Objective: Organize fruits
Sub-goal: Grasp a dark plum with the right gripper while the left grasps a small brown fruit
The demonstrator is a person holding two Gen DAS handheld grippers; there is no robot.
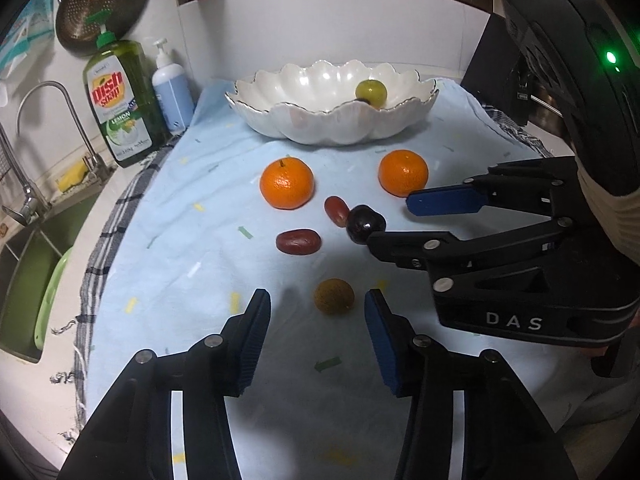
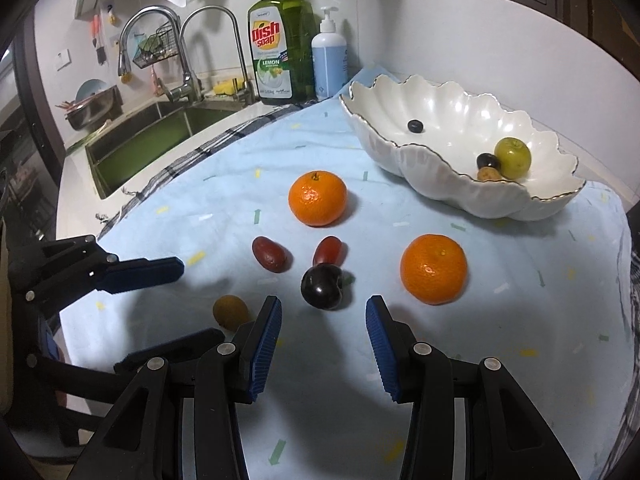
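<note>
left wrist: left gripper (image 1: 316, 312) jaws apart, gripping nothing, small brown fruit (image 1: 334, 296) at 12 o'clock between the tips, untouched; bowl (image 1: 320, 128) farther at 12 | right wrist: right gripper (image 2: 322, 318) jaws apart, empty, dark plum (image 2: 322, 286) at 12 just ahead; bowl (image 2: 500, 200) at 2 o'clock

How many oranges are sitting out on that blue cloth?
2. One orange lies nearer the sink side, the other orange nearer the right gripper, both in front of the white bowl. None shows inside the bowl.
</note>
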